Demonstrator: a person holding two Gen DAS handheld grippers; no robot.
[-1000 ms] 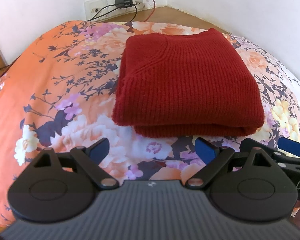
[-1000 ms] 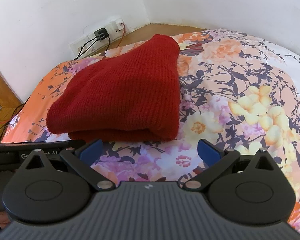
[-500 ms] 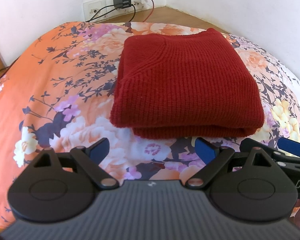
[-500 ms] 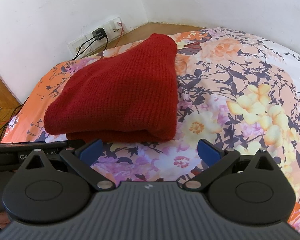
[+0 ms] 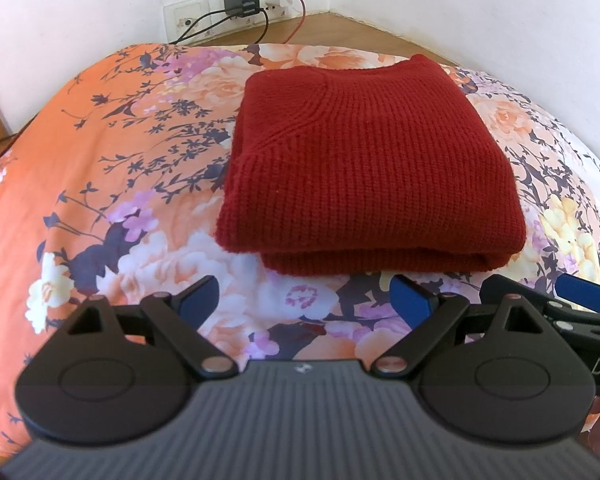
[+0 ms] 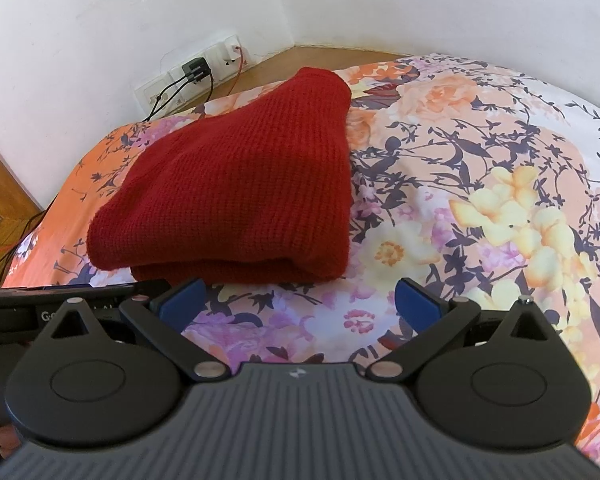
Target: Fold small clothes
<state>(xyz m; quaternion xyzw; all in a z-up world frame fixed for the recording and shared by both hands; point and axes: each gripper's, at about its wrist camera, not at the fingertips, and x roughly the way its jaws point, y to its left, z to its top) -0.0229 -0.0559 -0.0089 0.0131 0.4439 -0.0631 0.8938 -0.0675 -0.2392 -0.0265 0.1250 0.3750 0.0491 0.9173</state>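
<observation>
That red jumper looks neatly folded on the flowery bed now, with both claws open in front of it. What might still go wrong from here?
Two risks, I think. The folded red knit sweater is thick and soft, so a nudge from the open left gripper or the open right gripper might push its top layer askew. Also, the floral bedsheet could catch a blue fingertip and wrinkle, dragging the sweater along.

Count: one folded red sweater, lying on one floral-covered bed. Two tongs in view: left tongs, right tongs, each with two blue-padded fingers. One wall socket strip; one black charger plugged in.
</observation>
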